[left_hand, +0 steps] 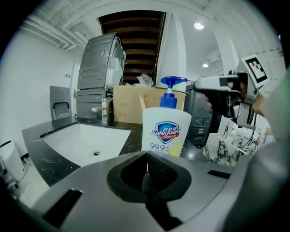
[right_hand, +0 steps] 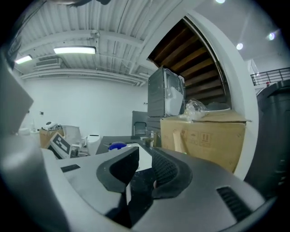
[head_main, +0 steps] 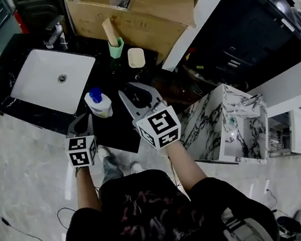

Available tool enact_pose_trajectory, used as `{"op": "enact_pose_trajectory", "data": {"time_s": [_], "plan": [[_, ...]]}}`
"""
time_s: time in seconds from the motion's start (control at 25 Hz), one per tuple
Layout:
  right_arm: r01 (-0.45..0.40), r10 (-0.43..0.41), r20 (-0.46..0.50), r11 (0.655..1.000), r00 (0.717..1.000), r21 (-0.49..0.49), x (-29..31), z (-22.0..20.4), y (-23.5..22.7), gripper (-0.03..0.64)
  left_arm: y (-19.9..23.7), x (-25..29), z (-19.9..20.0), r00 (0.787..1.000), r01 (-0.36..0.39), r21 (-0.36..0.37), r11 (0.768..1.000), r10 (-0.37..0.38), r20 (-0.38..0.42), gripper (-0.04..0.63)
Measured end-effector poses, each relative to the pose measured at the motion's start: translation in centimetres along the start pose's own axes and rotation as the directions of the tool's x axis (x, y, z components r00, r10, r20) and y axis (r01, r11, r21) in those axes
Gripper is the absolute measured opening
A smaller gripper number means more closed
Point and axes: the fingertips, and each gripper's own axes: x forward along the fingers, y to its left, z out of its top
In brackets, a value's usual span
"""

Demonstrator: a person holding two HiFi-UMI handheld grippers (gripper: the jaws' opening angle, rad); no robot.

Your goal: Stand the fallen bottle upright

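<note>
The bottle [head_main: 99, 103] is a white soap dispenser with a blue pump, and it stands upright on the black counter [head_main: 118, 129] to the right of the sink. In the left gripper view the bottle [left_hand: 165, 131] rises just beyond the jaw tips. My left gripper [head_main: 84, 119] is shut and empty, close in front of the bottle but apart from it. My right gripper [head_main: 137, 90] hovers to the bottle's right, jaws open, nothing between them. The right gripper view shows the open right gripper [right_hand: 145, 152] and the blue pump top [right_hand: 117, 146] to its left.
A white sink [head_main: 45, 78] with a faucet [head_main: 56, 32] fills the counter's left. Behind the bottle stand a green cup [head_main: 116, 48] and a cream cup [head_main: 136, 58], with a big cardboard box [head_main: 136, 7] beyond. A marble-patterned unit [head_main: 225, 121] is at the right.
</note>
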Motion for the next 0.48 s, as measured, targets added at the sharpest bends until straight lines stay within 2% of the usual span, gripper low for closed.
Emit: {"op": "enact_pose_trajectory", "data": {"time_s": [0.48], "plan": [[0.142, -0.14, -0.041, 0.988, 0.989, 0.066, -3.8, -4.4, -4.1, 0.019, -0.5, -3.0, 4.0, 0.995, -0.053, 0.062, 0.997, 0.047, 0.09, 0.017]]}}
